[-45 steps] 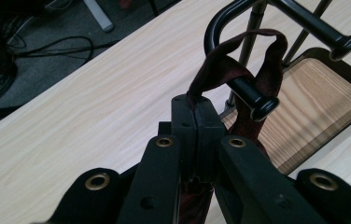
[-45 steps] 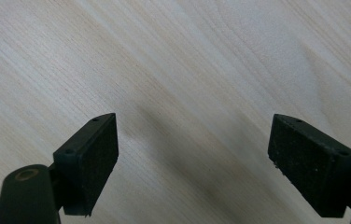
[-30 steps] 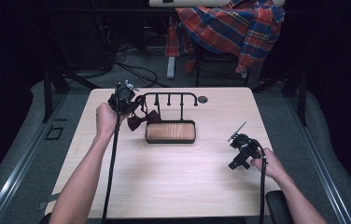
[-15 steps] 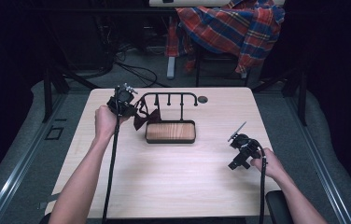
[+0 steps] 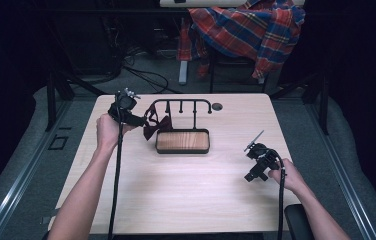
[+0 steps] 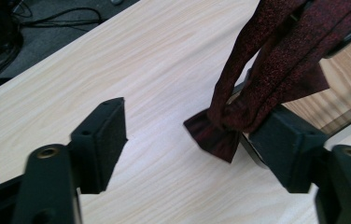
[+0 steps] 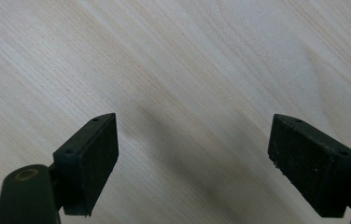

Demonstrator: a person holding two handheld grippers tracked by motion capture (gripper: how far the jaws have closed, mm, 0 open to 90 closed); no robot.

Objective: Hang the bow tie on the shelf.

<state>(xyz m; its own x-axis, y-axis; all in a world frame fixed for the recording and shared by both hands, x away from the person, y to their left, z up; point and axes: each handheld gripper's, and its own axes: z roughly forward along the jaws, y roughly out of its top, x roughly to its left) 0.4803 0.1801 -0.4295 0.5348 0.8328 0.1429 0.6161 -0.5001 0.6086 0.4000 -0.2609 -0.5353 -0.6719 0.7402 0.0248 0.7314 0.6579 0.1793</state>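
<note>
Here, the left claw (image 6: 190, 140) is gaping wide beside a dark red bow tie (image 6: 267, 79).
The tie is hanging from the black rack (image 5: 181, 105) over the wooden tray (image 5: 182, 141), its long axis running downward, brushing that claw's far jaw, ungripped. The right claw (image 7: 192, 154) is idling wide open, empty, over bare bench (image 5: 191, 195), well apart.

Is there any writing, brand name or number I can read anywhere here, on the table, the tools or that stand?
None: no readable word, number or sign.
The wooden tray, the dark red bow tie and the table are plain.
The left claw and right claw carry no label that I can see.
The plaid shirt shows pattern only.
</note>
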